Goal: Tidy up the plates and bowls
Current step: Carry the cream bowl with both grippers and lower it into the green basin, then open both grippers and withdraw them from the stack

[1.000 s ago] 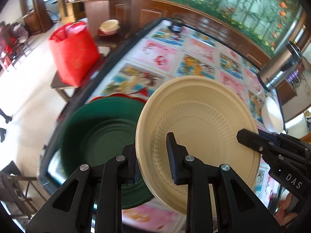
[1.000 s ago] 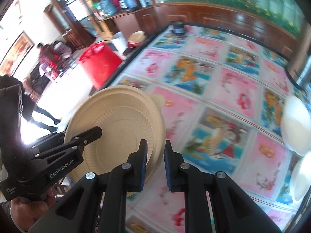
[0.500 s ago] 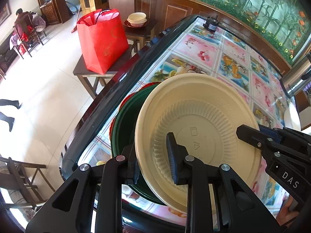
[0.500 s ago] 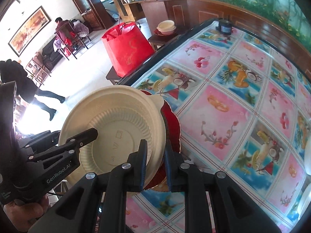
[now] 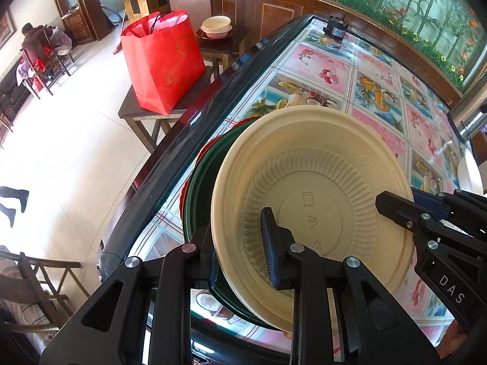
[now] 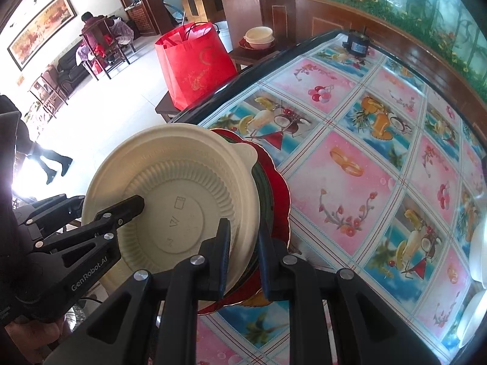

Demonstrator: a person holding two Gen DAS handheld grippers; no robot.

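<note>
Both claws grip the same cream bowl [image 5: 310, 188], held tilted with its ribbed underside facing the cameras.

In the left wrist view the left gripper [image 5: 240, 243] fills the bottom centre of the frame, its jaws clamped on the bowl's rim at the lower left: one finger lies on the underside, the other is behind the rim. The bowl spreads from there up and to the right, covering the middle of the frame. The right gripper [image 5: 392, 210] comes in from the right edge and pinches the opposite side of the rim.

In the right wrist view the right gripper [image 6: 242, 252] sits at bottom centre, jaws closed tight on the rim at the bowl's lower right; the cream bowl [image 6: 170, 200] lies to the left and above the fingers. The left gripper [image 6: 134, 205] reaches in from the lower left, one finger lying across the underside.

Just behind the bowl sits a stack: a dark green plate [image 5: 201, 197] over a red plate [image 6: 278, 194] with a scalloped edge, resting near the dark edge of the table [image 6: 350, 158], whose cloth shows fruit pictures. Whether the bowl touches the green plate cannot be told. A red bag [image 5: 161, 64] stands on a side table in the upper left.
</note>
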